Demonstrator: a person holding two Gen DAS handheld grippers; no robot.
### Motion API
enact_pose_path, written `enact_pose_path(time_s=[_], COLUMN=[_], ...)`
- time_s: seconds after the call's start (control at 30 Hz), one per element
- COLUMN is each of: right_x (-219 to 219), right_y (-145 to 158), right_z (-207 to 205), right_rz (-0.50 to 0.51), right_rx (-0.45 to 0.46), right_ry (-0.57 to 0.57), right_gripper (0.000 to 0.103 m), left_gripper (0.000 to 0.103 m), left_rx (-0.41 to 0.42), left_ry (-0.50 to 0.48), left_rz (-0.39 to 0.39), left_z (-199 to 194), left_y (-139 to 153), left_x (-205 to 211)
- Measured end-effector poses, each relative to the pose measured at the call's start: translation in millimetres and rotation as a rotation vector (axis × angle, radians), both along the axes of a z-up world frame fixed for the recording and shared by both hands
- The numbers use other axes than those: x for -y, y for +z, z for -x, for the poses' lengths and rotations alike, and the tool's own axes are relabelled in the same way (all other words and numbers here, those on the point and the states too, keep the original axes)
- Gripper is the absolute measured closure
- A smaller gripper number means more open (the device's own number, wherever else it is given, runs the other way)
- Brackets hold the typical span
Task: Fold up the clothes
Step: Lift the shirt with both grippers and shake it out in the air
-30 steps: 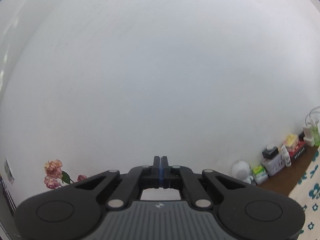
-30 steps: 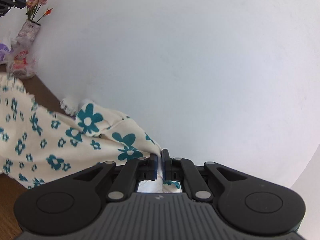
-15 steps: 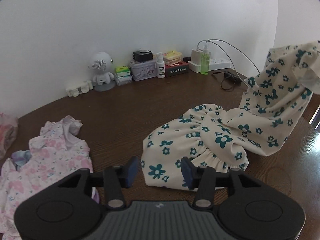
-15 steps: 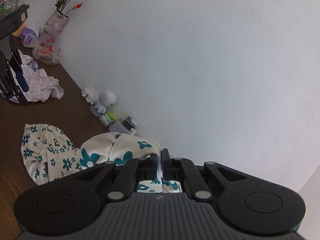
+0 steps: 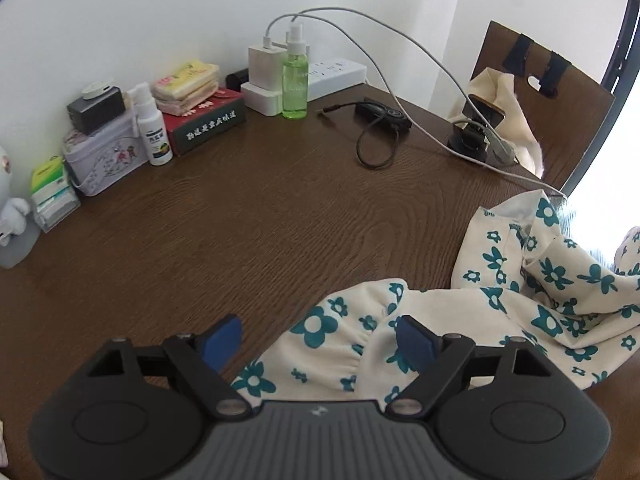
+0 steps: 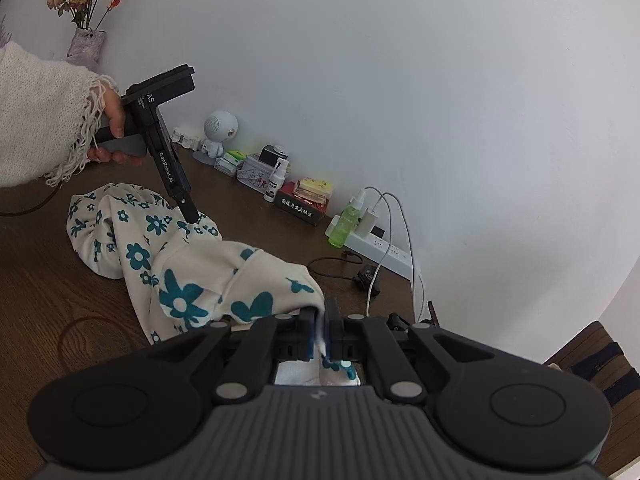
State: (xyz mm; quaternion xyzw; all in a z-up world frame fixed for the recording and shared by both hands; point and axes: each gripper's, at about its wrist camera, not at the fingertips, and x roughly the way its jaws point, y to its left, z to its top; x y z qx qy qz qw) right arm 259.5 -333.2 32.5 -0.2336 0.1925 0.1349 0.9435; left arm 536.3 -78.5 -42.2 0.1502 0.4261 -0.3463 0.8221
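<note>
A cream garment with teal flowers (image 5: 520,304) lies crumpled on the brown wooden table (image 5: 240,216). My left gripper (image 5: 320,338) is open, its blue pads on either side of a gathered edge of the cloth. In the right wrist view the same garment (image 6: 180,264) stretches from the table up to my right gripper (image 6: 320,328), which is shut on a bunched part of it. That view also shows the left gripper (image 6: 190,214) from the side, held by a hand in a white knitted sleeve (image 6: 44,120), its tip down at the cloth.
Along the wall stand a green spray bottle (image 5: 295,80), a white power strip with chargers (image 5: 332,72), a red box (image 5: 206,120), a tin (image 5: 104,156) and a small white robot figure (image 6: 218,132). Cables (image 5: 376,148) cross the table's far right. A wooden chair (image 5: 540,96) stands beyond it.
My left gripper swung down from facing the wall, opened, and came low over the flowered garment. The right gripper stayed shut on the cloth and turned toward the table.
</note>
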Motion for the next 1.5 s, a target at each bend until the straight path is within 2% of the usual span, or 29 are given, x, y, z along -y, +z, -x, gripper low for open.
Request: enact_pose_path(time_s=[0.03,0.1,0.13,0.2,0.27,0.37,0.5,0.6,0.77,0.93,1.03,1.13,1.3,1.4,1.5], right_x=[4.1,8.7,11.0,15.1,17.3,19.7,20.8,19.7,12.5,-2.2,-11.1,-21.9,-60.8,-82.4,-97.0], right_y=[-2.9,-8.5,-11.2,-16.6,-21.2,-25.5,-23.3,-15.2,9.9,36.1,51.8,66.2,75.1,87.1,117.1], right_z=[-1.8,-4.9,-6.4,-9.0,-10.0,-9.3,-2.2,6.6,28.8,68.2,91.9,110.4,83.6,46.7,8.7], right_rz=[-0.01,-0.017,-0.021,-0.028,-0.033,-0.041,-0.055,-0.061,-0.077,-0.092,-0.101,-0.103,-0.041,0.01,0.03], right_rx=[-0.007,-0.017,-0.021,-0.031,-0.037,-0.044,-0.039,-0.015,0.046,0.094,0.122,0.145,0.124,0.14,0.215], right_ry=[-0.002,-0.005,-0.006,-0.01,-0.016,-0.029,-0.053,-0.072,-0.067,-0.004,0.034,0.07,0.115,0.092,0.028], right_gripper=[0.099,0.099,0.099,0.099,0.099,0.099,0.099,0.1,0.1,0.1,0.1,0.1,0.1,0.1,0.1], left_gripper=[0.026,0.041,0.052,0.065,0.094,0.097,0.099,0.099,0.1,0.1,0.1,0.1,0.1,0.1,0.1], left_rx=[-0.013,-0.032,-0.038,-0.018,0.023,0.15,0.326,0.485,0.707,0.872,0.921,0.914,0.938,1.023,1.187], left_ry=[-0.015,-0.044,-0.059,-0.071,-0.051,0.025,0.136,0.211,0.349,0.435,0.508,0.562,0.628,0.673,0.694], left_rz=[0.002,0.003,0.0,-0.011,0.011,0.04,-0.007,-0.043,-0.031,-0.027,-0.042,-0.051,-0.128,-0.176,-0.178], left_z=[-2.4,-3.8,-2.8,5.4,16.5,46.2,101.6,154.6,250.8,361.4,403.7,413.0,370.8,327.7,304.5], left_y=[-3.3,-9.0,-11.7,-15.1,-12.7,0.7,27.5,58.4,120.2,164.4,179.0,184.2,181.1,190.1,216.9], left_x=[0.3,1.5,2.4,4.7,4.1,1.5,0.2,-8.3,-42.5,-84.5,-107.4,-121.1,-120.3,-116.7,-112.5])
